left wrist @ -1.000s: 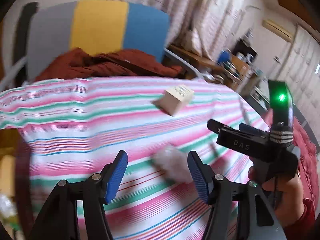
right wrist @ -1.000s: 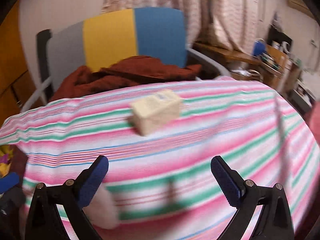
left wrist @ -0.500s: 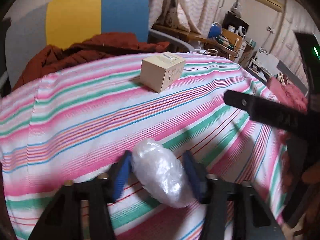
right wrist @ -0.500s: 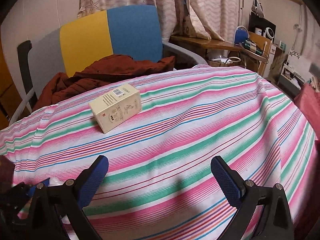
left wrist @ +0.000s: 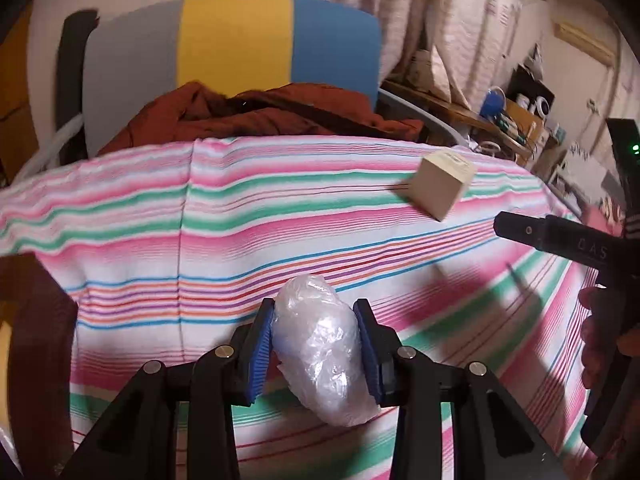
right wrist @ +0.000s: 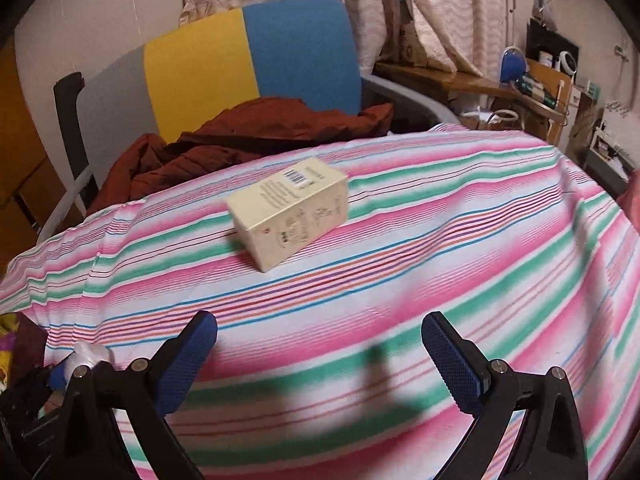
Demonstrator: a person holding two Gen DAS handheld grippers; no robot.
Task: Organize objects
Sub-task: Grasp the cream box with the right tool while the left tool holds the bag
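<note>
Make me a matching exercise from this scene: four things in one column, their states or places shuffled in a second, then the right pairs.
Things:
1. plastic bundle
2. box
3. red garment
4. right gripper

States:
A. open, nothing between its pads
B. heaped on the chair
C. lying alone on the striped cloth
D. squeezed in the left gripper

Pairs: 1-D, 2-C, 3-B, 4-A

Both tongs: black angular arms, silver screws, ribbed blue pads [left wrist: 260, 344]; right tongs [left wrist: 560, 236] lettered "DAS", green light
</note>
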